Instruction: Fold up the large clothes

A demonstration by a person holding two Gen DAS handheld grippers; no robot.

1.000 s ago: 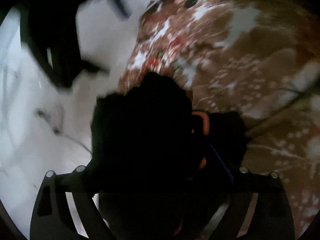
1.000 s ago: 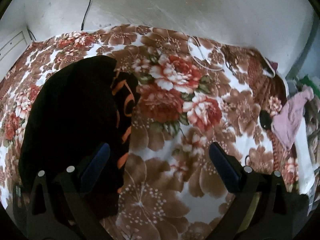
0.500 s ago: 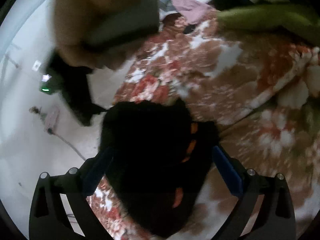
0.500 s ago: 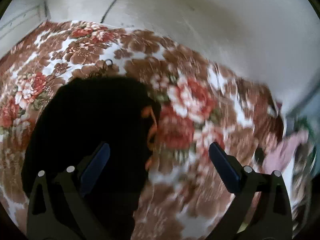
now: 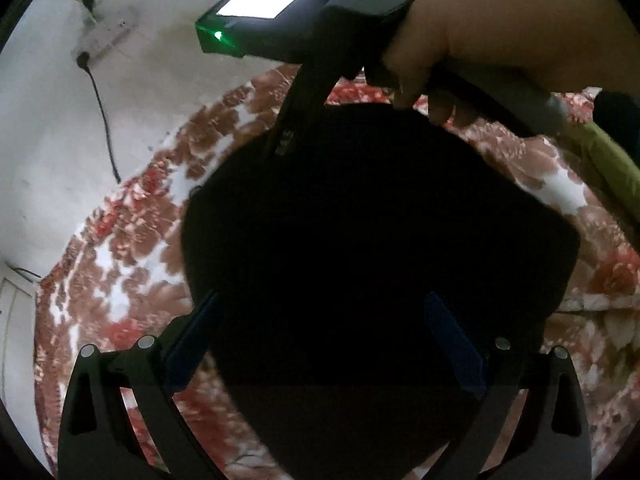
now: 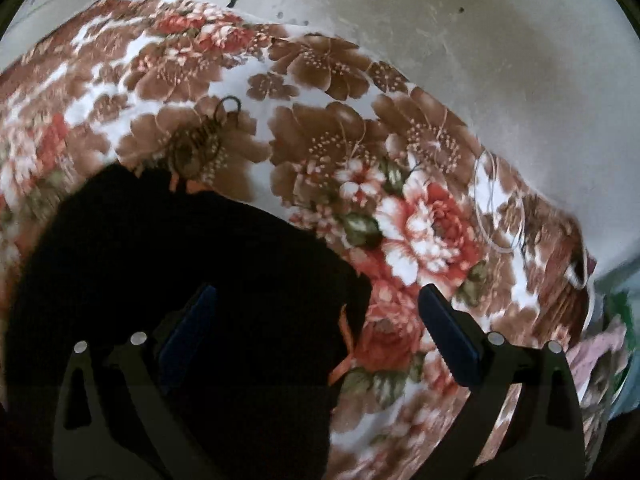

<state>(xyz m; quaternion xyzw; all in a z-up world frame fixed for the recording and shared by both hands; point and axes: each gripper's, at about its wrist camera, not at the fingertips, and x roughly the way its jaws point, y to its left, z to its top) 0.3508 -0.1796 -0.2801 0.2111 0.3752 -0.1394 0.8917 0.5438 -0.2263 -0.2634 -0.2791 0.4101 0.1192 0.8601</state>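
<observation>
A black garment (image 5: 360, 248) with orange trim lies bunched in a compact heap on the floral bed cover (image 5: 120, 280). My left gripper (image 5: 324, 320) is open just above it, fingers on either side of the heap, holding nothing. In the right wrist view the same garment (image 6: 180, 280) fills the lower left, its orange trim (image 6: 344, 336) showing at the edge. My right gripper (image 6: 316, 320) is open and empty over the garment's right edge. The right hand and its gripper body (image 5: 320, 24) also show at the top of the left wrist view, beyond the garment.
The floral cover (image 6: 340, 128) spreads to a pale wall (image 6: 480, 40) behind. A thin white cord (image 6: 496, 208) lies on the cover at right. A cable (image 5: 104, 120) hangs from a wall socket. A green cloth (image 5: 612, 168) and pink clothing (image 6: 596, 352) lie at the bed's side.
My left gripper has let go of the garment, opened and swung round over it. My right gripper moved closer over the garment, staying open. The garment now lies more compact.
</observation>
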